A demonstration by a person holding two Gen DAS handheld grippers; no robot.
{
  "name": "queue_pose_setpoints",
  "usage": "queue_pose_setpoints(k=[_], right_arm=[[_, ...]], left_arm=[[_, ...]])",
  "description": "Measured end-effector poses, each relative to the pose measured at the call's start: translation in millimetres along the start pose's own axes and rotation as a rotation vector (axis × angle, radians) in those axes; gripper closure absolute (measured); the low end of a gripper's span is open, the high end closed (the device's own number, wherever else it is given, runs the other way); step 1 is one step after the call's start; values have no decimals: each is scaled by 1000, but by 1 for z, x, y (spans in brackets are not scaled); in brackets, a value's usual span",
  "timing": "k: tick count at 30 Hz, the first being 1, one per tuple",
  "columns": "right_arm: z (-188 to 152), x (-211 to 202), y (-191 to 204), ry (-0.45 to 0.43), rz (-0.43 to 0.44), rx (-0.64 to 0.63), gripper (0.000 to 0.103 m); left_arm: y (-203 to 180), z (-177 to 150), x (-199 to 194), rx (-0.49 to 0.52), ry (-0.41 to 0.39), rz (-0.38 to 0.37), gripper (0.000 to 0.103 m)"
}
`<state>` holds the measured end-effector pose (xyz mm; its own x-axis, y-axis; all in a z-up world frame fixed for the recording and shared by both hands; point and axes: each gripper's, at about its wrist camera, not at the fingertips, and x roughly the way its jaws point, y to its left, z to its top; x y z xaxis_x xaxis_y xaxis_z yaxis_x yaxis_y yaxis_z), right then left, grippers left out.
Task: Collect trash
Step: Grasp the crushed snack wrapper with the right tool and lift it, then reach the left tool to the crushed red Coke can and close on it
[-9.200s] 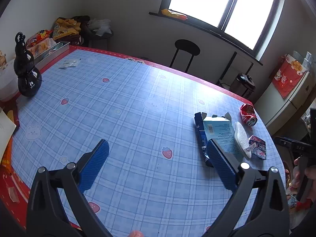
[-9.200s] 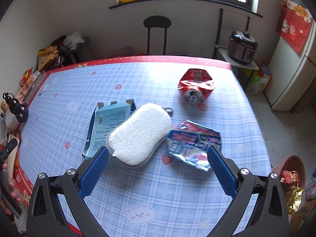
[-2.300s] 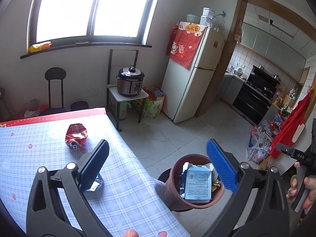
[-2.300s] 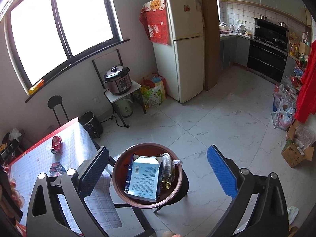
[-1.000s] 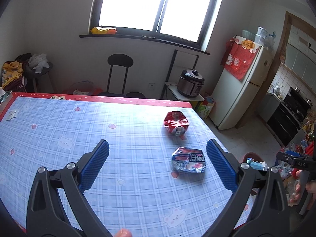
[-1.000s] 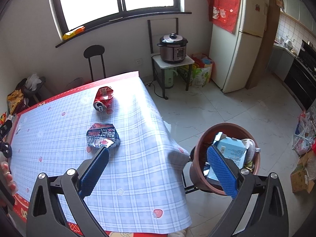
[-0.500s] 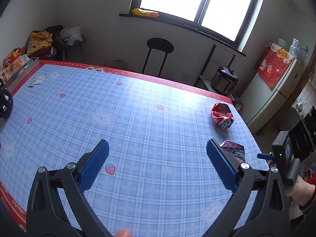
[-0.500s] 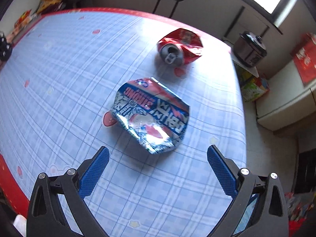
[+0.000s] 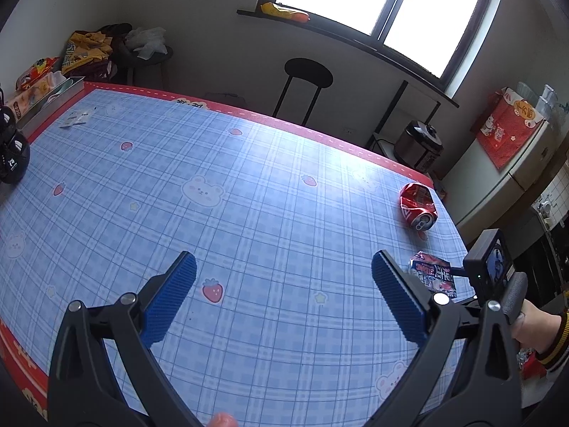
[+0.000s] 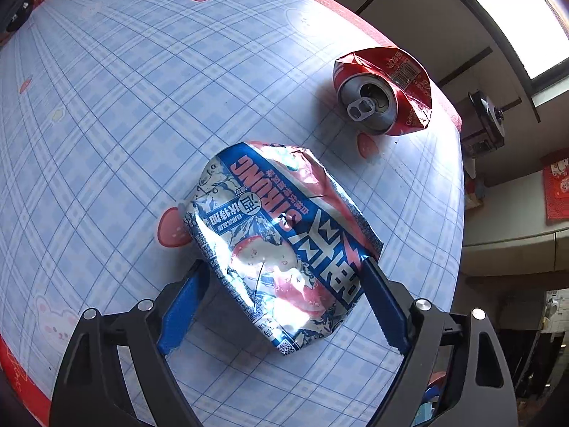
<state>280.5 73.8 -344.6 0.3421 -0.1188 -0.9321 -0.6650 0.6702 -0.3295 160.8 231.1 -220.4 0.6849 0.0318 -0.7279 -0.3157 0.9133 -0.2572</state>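
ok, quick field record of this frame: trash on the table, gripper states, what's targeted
trash on table: flattened blue can; crushed red can
table: blue plaid cloth, red border
right gripper: open, fingers either side of the flattened blue can, not closed on it
left gripper: open, empty, above bare cloth
likely target: flattened blue can
red can: apart from both grippers, opening facing the right camera

Your right hand-held gripper (image 10: 284, 306) has matt black plastic arms and ribbed blue pads (image 10: 183, 307). At its twelve o'clock lies a glossy, crinkled foil wrapper (image 10: 281, 245); at one o'clock, a crushed can (image 10: 382, 92) of shiny metal. The counter (image 10: 106, 106) wears a smooth, faintly sheened checked cover.
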Motion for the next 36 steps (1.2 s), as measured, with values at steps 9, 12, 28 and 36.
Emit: queue_pose_setpoints(k=[9,12,28,36], right_arm=[[-3,-13,-32,-47,26,88,68],[-12,-22,-44,-73,86,166,85],[-93,-58,-85,-230,303,562,100],[-149,-72,-111,-290,321,733,100]], left_arm=[[-13,1,6,19,14,-13,6],[-23,4,10,45,12,-16,6],[-101,1,41,143,69,-110,6],[-168,-4,82,250,152,-173,6]])
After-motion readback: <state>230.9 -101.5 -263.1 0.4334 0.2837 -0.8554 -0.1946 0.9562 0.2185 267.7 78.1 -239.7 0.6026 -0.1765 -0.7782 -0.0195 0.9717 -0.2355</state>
